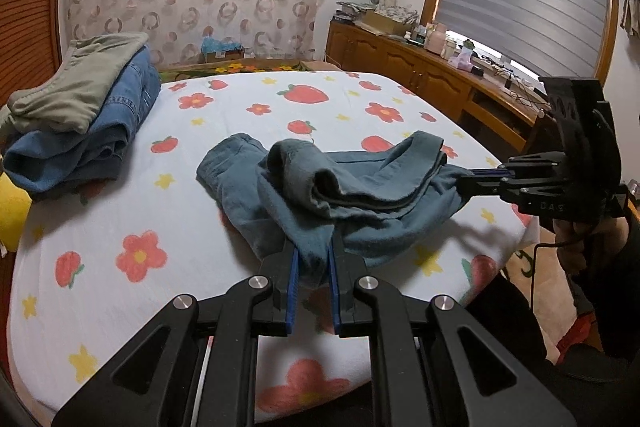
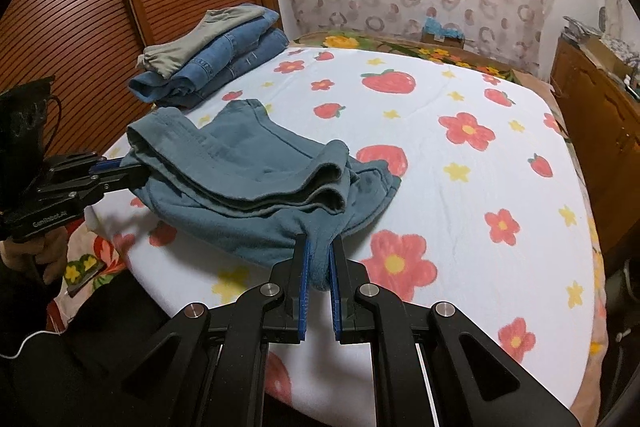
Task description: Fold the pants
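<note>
The teal-blue soft cotton pants (image 1: 320, 195) are bunched in several layers on the bed with the white sheet printed with strawberries and flowers (image 1: 120, 211). They lie directly ahead of both claws, at the near edge of the bed.

The left claw (image 1: 313, 259) is clenched on a pinch of the teal cloth, and its blue pads press the fabric from both sides. The right claw (image 2: 319, 259) is clenched in the same way on another part of the same pants, so each claw holds one end of the near edge. In the left view the right claw comes in from the right side of the pants; in the right view the left claw comes in from the left side.

I judge that the folding is in the middle. The pants are already doubled, because thick rolled folds and stacked hems show on top, but the bundle is loose and uneven, with one part sagging between the two claws. It is not yet flat or squared.

Beyond the left claw, on the far left of the bed, a stack of folded blue denim jeans with a folded grey-green garment on top (image 2: 208, 59) looks finished. What is left, I think, is to lay this pair down smoothly, make the last fold, and place it with that stack.
</note>
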Tool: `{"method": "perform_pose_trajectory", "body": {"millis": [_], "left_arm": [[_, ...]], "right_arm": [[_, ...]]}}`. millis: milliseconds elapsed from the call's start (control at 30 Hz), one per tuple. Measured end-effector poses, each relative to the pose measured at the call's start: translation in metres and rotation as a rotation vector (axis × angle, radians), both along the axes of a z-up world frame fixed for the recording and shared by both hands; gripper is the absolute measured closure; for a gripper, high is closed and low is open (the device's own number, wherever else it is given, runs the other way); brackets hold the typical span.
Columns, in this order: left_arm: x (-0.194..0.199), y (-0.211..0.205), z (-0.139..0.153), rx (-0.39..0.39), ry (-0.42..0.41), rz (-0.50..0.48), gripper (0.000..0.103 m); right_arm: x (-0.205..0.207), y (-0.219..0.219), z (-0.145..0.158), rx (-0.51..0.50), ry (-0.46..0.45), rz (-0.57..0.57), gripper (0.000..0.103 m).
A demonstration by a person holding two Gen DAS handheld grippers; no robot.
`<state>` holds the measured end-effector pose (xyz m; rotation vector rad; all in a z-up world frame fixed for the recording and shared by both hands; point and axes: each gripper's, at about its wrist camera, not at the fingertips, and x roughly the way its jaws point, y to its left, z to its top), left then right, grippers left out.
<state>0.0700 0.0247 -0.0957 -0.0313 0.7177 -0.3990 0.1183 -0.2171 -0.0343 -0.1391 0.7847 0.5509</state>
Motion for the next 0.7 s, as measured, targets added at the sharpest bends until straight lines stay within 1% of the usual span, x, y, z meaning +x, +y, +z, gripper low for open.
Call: {"method": "perform_pose_trajectory", "body": {"millis": [400,500,600,633,700], "left_arm": [[0.004,-0.001,-0.013,0.018,0.037,0.007,0.089],[0.004,0.0,-0.015,0.013,0.048,0.008,0.088],[0.005,-0.001,-0.016,0.015,0.054,0.012,0.085],[0.005,-0.001,-0.016,0.016,0.054,0.011,0.082],[0.005,-0.001,-0.016,0.019,0.052,0.016,0.075]], "right_arm": [[-0.002,-0.001,-0.009,0.001,0.035,-0.011,0.094],[-0.004,0.002,-0.008,-0.01,0.031,-0.01,0.09],[-0.006,0.004,-0.005,-0.021,0.019,-0.007,0.088],[-0.006,0.005,-0.004,-0.027,0.015,-0.006,0.087],[-0.008,0.006,-0.002,-0.031,0.005,-0.003,0.081]]}}
